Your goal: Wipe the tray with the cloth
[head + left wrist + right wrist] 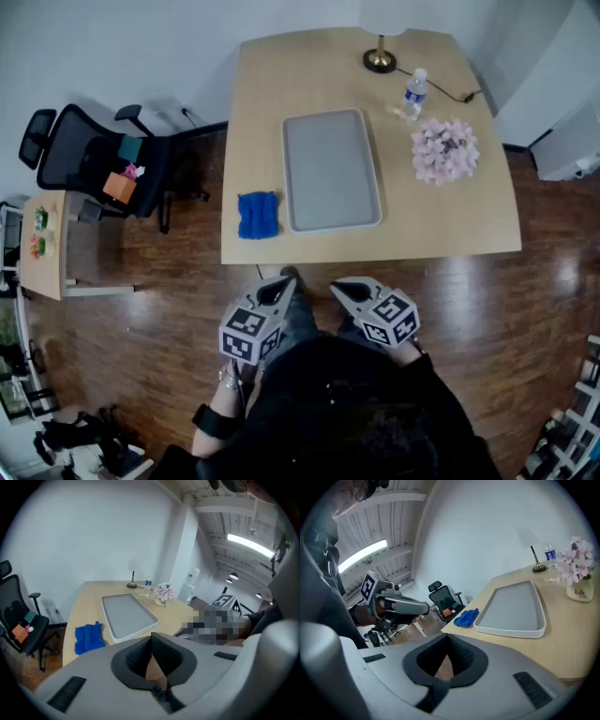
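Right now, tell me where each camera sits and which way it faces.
Head view: on the person's head, looking steeply down at table, tray and cloth; left gripper, right gripper and dark clothing show.
Left gripper view: on the left gripper, facing the tray; its shut jaws show, right gripper at right.
Right gripper view: on the right gripper, facing the tray; its shut jaws show, left gripper at left.
All three share tray and cloth.

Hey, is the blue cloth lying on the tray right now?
No, the blue cloth lies on the table beside the tray, and nothing rests on the tray.
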